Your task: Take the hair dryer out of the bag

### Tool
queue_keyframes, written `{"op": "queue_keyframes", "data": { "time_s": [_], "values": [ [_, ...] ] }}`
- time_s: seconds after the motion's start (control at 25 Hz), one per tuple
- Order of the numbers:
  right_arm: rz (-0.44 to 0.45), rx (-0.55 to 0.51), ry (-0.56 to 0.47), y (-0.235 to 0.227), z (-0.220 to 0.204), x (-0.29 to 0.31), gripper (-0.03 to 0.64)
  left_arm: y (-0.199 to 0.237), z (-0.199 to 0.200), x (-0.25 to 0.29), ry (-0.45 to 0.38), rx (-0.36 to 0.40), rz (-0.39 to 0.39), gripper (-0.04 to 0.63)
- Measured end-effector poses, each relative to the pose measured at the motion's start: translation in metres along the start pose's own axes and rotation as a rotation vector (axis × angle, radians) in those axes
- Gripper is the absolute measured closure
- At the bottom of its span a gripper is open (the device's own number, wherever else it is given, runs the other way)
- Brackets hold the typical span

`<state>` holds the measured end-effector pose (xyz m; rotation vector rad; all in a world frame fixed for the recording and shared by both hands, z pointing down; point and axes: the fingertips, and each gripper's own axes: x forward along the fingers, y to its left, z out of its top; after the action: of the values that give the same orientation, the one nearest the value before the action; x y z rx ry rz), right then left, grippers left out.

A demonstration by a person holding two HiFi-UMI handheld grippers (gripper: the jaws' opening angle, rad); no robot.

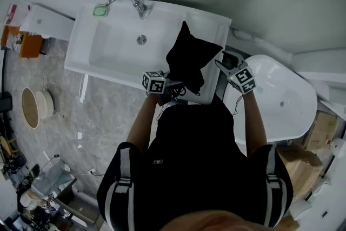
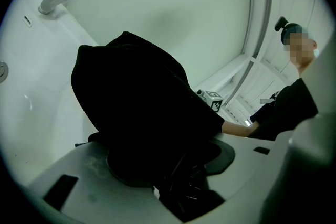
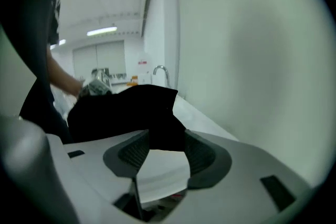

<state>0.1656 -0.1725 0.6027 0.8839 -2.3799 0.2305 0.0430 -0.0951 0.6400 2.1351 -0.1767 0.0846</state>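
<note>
A: Where is the bag (image 1: 186, 57)?
B: Raised over the right end of the sink (image 1: 81, 35), between both tools.
A: Tool states?
B: Left tool (image 2: 168, 160): pinching the bag's black cloth, which fills its jaws. Right tool (image 3: 161, 152): jaws spread, pads bare, bag's edge just beyond them.
A: The dryer?
B: Hidden; no view shows it.
</note>
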Motion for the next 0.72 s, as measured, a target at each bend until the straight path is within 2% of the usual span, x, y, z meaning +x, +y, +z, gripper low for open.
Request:
{"op": "queue_keyframes", "data": {
  "time_s": [0.08,0.16,0.28,0.32,0.44,0.56,0.72],
  "values": [
    [-0.055,-0.220,0.088,0.000,0.000,0.006,0.336,-0.007,-0.003,0.000,0.000,-0.009,-0.013,0.391],
    [-0.062,-0.384,0.151,0.008,0.000,0.011,0.318,-0.015,-0.006,0.000,0.001,-0.016,-0.032,0.391],
    [-0.031,-0.489,0.184,0.018,0.001,0.019,0.316,-0.027,-0.010,-0.001,0.018,-0.006,-0.077,0.391],
    [-0.017,-0.496,0.185,0.021,0.001,0.021,0.322,-0.030,-0.012,0.000,0.028,0.002,-0.089,0.391],
    [0.009,-0.459,0.167,0.025,0.005,0.021,0.550,-0.036,-0.015,0.000,0.040,0.019,-0.114,0.391],
    [-0.023,-0.409,0.148,0.017,0.011,0.017,0.552,-0.038,-0.013,0.000,0.021,0.013,-0.120,0.391],
    [-0.133,-0.362,0.120,-0.011,0.020,0.005,0.552,-0.037,-0.011,0.000,0.011,0.010,-0.121,0.390]
  ]
}}
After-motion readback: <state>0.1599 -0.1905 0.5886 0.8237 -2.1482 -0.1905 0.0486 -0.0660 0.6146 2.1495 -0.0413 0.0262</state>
